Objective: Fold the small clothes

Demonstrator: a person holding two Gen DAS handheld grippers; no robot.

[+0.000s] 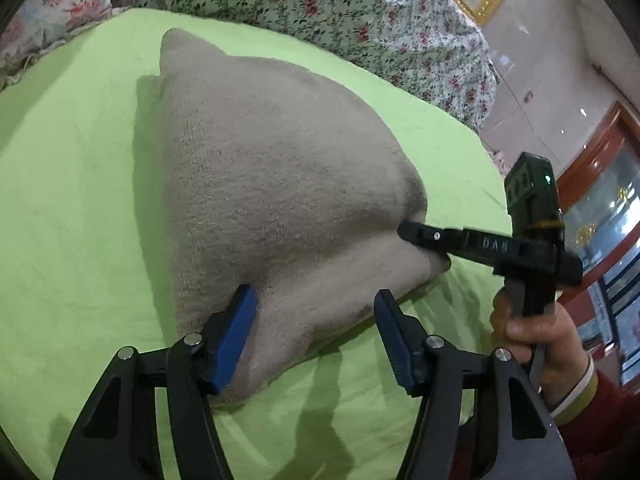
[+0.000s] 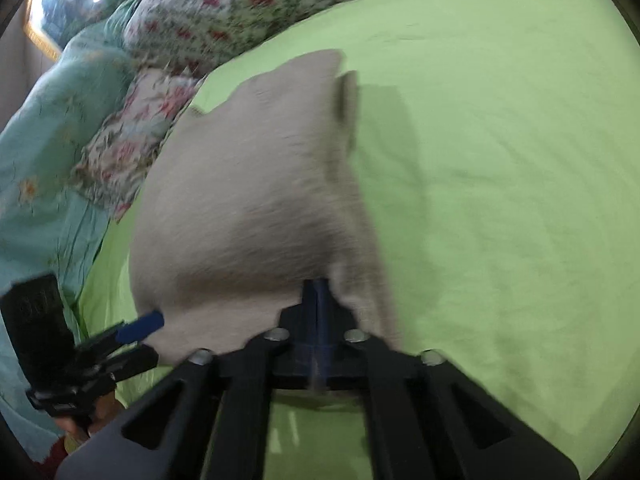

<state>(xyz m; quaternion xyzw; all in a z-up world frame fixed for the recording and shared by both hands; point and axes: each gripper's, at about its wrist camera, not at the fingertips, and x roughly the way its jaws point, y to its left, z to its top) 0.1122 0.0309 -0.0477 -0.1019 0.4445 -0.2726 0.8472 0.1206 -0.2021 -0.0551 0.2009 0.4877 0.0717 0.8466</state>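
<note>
A small beige knit garment [image 1: 272,184] lies folded over on a green sheet [image 1: 72,200]. My left gripper [image 1: 316,320] is open, its blue pads either side of the garment's near corner, the left pad touching the cloth. My right gripper [image 1: 404,230] reaches in from the right, shut on the garment's right edge, lifting that fold. In the right wrist view the right gripper [image 2: 318,284] is shut on the beige cloth [image 2: 248,200], which drapes over it. The left gripper [image 2: 140,328] shows at lower left, open.
A floral quilt [image 1: 320,4] is bunched along the far side of the green sheet. A teal blanket [image 2: 52,152] and floral pillow [image 2: 132,136] lie to the left in the right wrist view. A wall and wooden cabinet [image 1: 600,184] stand at right.
</note>
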